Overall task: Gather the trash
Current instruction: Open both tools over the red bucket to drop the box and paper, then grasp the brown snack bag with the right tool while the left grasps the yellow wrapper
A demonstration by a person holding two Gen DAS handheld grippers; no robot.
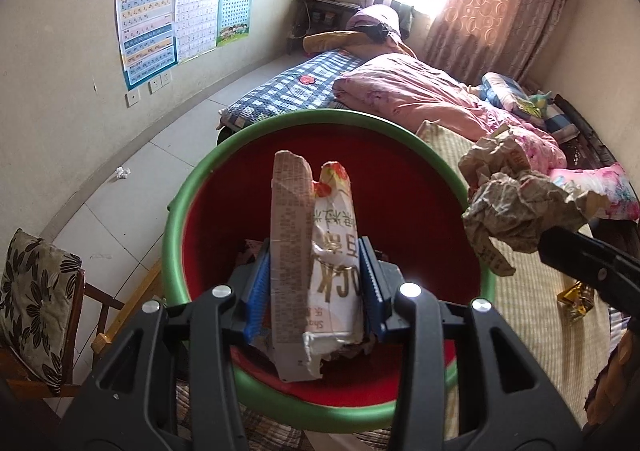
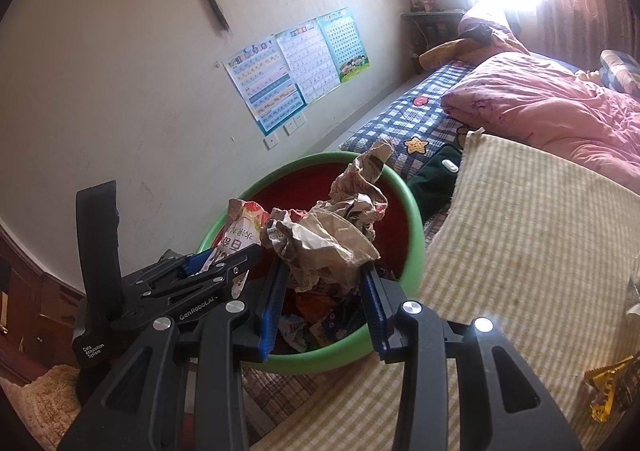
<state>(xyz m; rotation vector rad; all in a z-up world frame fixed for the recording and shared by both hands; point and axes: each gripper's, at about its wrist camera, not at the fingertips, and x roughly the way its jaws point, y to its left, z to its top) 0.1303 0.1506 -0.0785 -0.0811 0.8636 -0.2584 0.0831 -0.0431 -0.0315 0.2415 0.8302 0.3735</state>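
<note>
Hanging over the green bin, a torn snack wrapper is pinched in the left claw, while crumpled paper is squeezed by the right claw.

Gold wrapper cut off, right edge

one basin, three wall posters (two wrappers held)
</note>
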